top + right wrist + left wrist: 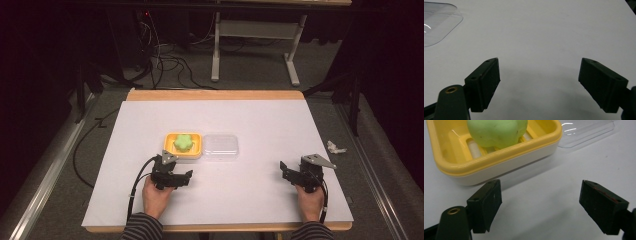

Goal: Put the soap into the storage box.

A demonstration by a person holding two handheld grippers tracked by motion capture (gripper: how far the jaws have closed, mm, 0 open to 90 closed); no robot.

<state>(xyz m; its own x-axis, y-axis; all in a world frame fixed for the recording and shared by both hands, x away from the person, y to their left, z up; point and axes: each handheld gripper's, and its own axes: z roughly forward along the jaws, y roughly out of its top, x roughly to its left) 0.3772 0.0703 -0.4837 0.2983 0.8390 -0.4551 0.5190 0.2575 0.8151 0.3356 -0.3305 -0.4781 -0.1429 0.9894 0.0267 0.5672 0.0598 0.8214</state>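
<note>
The left claw (187, 176) rests low on the white worktop (260, 190), jaws spread wide and holding nothing. Just ahead of it sits the yellow soap dish (499, 157) with a green soap (496, 131) inside (clear lid (220, 146) touching its far side). The right claw (284, 169), equally wide and empty, has bare worktop ahead, the lid well off to its left. Both hands (157, 195) grip from the near edge.

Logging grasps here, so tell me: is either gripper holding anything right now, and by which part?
Nothing is held. The left gripper is open, just short of the yellow soap dish; the right gripper is open over bare white table.
</note>
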